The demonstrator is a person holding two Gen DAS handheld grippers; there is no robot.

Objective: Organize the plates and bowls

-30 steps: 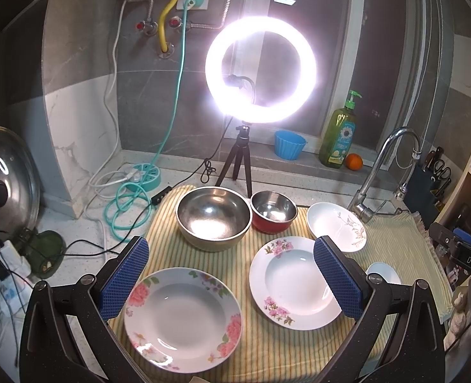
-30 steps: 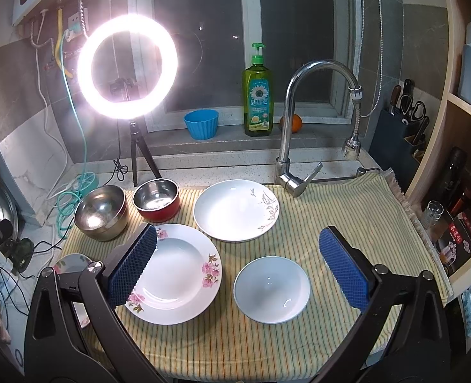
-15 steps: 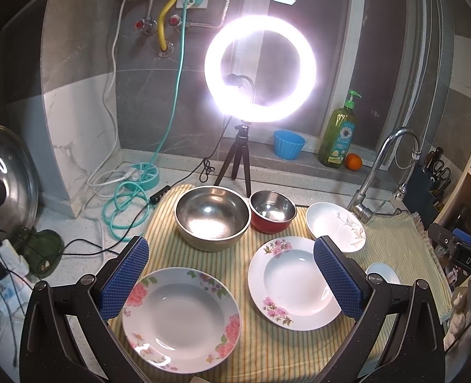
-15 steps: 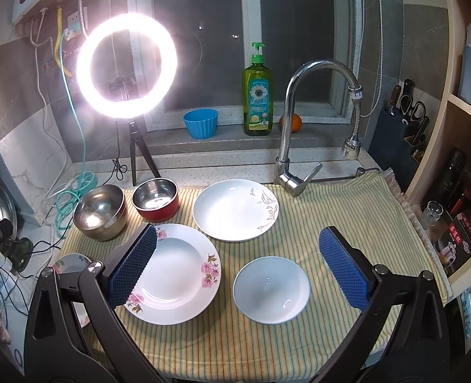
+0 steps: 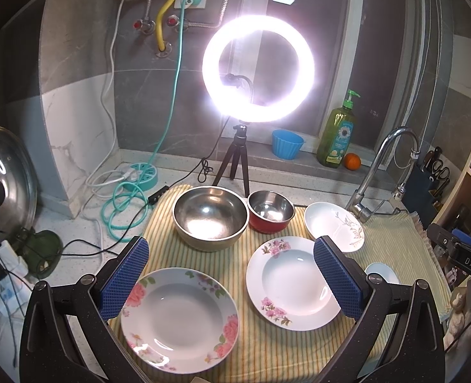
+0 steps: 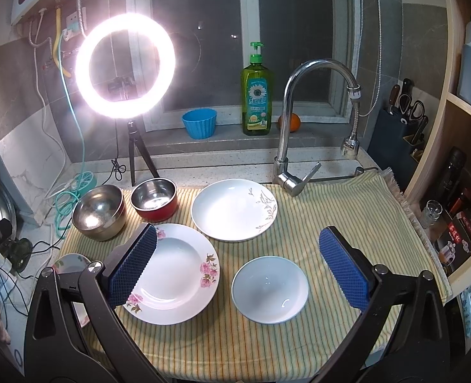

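Observation:
On a striped cloth (image 6: 347, 210) lie a rose-rimmed plate (image 5: 179, 319), a pink-flower plate (image 5: 294, 282) (image 6: 175, 273), a white leaf-pattern plate (image 6: 234, 209) (image 5: 332, 225) and a small white bowl (image 6: 270, 289). Behind stand a large steel bowl (image 5: 210, 217) (image 6: 99, 211) and a red steel-lined bowl (image 5: 270, 210) (image 6: 154, 197). My left gripper (image 5: 232, 277) is open and empty above the two flowered plates. My right gripper (image 6: 235, 268) is open and empty above the small white bowl.
A lit ring light on a tripod (image 5: 257, 67) stands behind the bowls. A faucet (image 6: 299, 121) rises at the cloth's back edge. A soap bottle (image 6: 257, 95), blue cup (image 6: 199, 123) and orange (image 5: 352, 161) sit on the sill. Cables (image 5: 120, 204) and a pot lid (image 5: 2, 175) lie left.
Both grippers stay open and nearly still. The left view has drifted very slightly, and the dishes have not moved.

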